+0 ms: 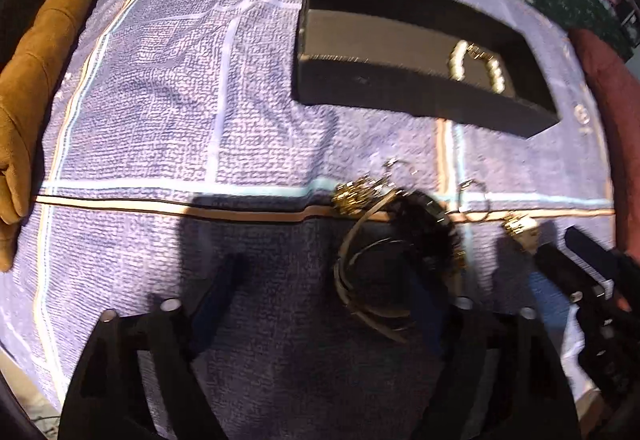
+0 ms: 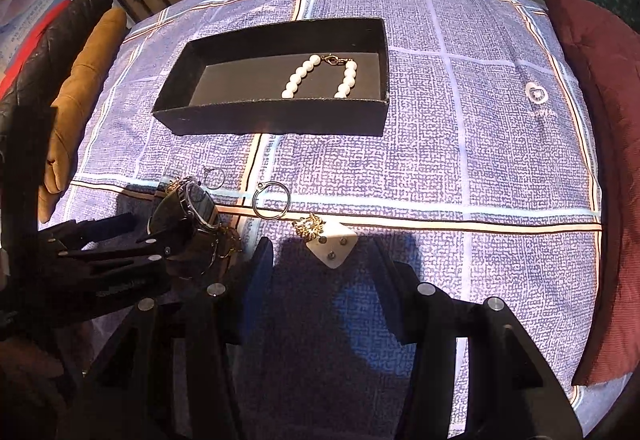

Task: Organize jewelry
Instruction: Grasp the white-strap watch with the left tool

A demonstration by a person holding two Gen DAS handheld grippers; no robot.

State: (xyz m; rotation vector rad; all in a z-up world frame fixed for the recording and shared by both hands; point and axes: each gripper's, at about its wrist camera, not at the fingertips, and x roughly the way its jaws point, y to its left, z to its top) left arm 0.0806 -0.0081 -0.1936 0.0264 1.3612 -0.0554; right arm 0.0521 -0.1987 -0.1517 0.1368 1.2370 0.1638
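Two grippers hang over a bed covered in a blue checked sheet (image 2: 480, 159). Upper centre of the right wrist view, a black box (image 2: 276, 115) holds a white pearl bracelet (image 2: 320, 75). At lower left, loose jewelry lies in a heap (image 2: 192, 211): a dark watch, gold chains, thin bangles. A silver ring (image 2: 272, 199) lies beside it, and a gold earring on a white card (image 2: 328, 240) is near. The left gripper (image 1: 320, 304) is partly open above the heap, gripping nothing. The right gripper (image 2: 324, 264) is half open and empty.
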